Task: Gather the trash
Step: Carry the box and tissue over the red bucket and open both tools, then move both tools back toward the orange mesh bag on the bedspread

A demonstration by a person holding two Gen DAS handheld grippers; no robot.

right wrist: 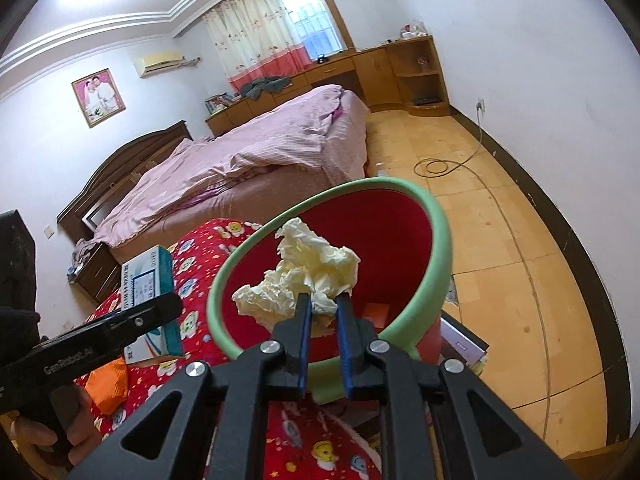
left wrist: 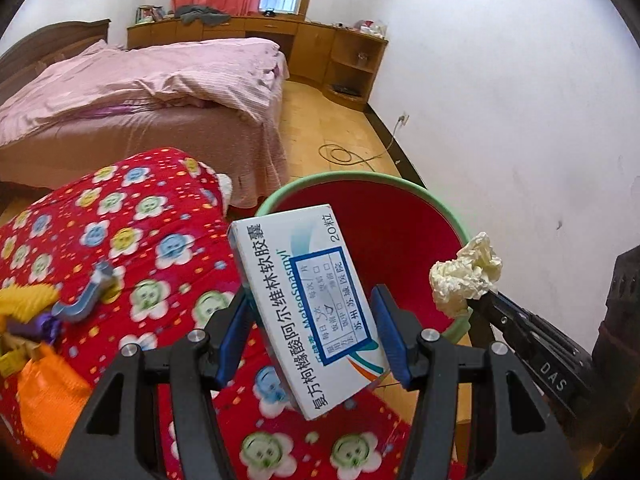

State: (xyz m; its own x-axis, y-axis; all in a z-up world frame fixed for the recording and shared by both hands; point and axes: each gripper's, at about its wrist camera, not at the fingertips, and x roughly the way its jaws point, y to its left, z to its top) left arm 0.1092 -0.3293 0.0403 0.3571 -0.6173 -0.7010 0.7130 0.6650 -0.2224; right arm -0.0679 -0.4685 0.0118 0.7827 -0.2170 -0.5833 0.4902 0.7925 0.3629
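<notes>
We are in a bedroom with a yellow tiled floor [right wrist: 500,240], white walls and a bed [left wrist: 152,92] under a pink cover, and our landmark is the red bin [left wrist: 384,232] with its green rim, seen in the right wrist view too [right wrist: 400,248]. Just beside the bin, on the bed's side of it, lies a red flowered quilt [left wrist: 132,216]. Our left gripper [left wrist: 312,340] is clamped on a white medicine box [left wrist: 304,304], its blue pads pressing the box's two long sides; the box hangs tilted at the bin's near rim, partly over the quilt and partly over the red inside. The same box shows in the right wrist view [right wrist: 148,280], beside the bin. Our right gripper [right wrist: 322,308] has its jaws nearly together, pinching a crumpled pale yellow tissue [right wrist: 304,276], which hangs over the bin's open mouth. From the left wrist view the tissue [left wrist: 466,274] sits at the bin's rim on the wall side. An orange bag [left wrist: 44,392] rests on the quilt, well apart from the bin.
</notes>
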